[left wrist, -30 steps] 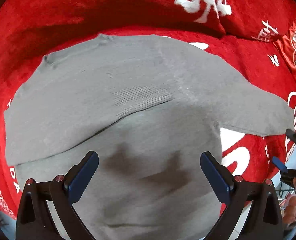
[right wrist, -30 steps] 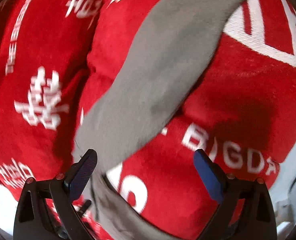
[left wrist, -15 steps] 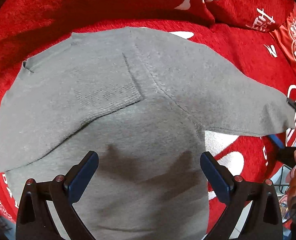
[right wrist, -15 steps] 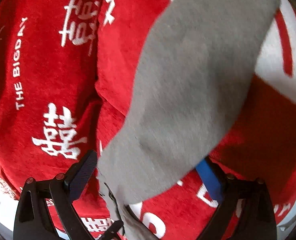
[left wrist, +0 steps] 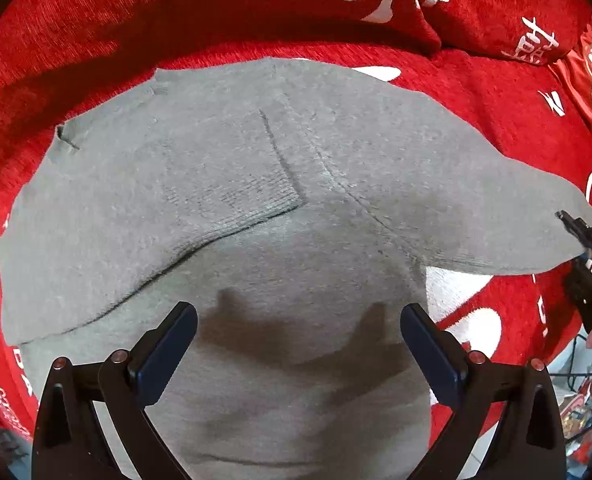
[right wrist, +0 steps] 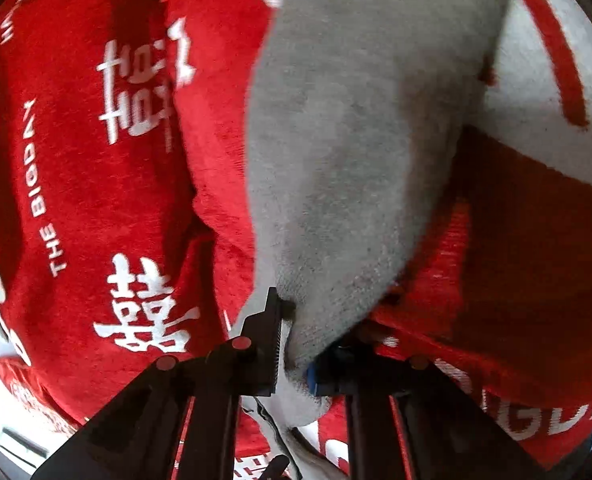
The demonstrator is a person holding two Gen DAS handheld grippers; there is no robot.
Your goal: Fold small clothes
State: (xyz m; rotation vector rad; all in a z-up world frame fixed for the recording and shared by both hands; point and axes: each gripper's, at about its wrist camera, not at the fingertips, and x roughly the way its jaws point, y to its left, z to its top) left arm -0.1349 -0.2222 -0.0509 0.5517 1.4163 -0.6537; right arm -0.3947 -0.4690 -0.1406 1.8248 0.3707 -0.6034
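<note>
- right gripper [right wrist: 292,344] is clamped tight on the cuff end of the sweater's sleeve [right wrist: 360,152]; the knit is bunched up between the black serrated finger and the blue-padded one
- left gripper [left wrist: 296,344] is spread wide, nothing between its blue pads [left wrist: 168,348], just hanging over the lower body of the grey sweater [left wrist: 256,248], can't tell if it touches
- the sweater is a soft fuzzy knit lying flat, back side up I think, with one sleeve already folded across its chest, ribbed cuff [left wrist: 252,196] landing near the middle of the body
- the other sleeve sticks out sideways from the sweater body, and at its tip you can see the right gripper [left wrist: 584,248] pinching it in the left wrist view
- under the sweater is a red plush blanket [left wrist: 496,92] with big white characters and lettering like "THE BIGDAY" [right wrist: 44,188], velvety pile
- past the sweater's collar end the blanket rises into a fold, casting a shadow there
- the held sleeve hangs as a long grey strip over the blanket, hiding part of a big white printed patch [right wrist: 544,80]
</note>
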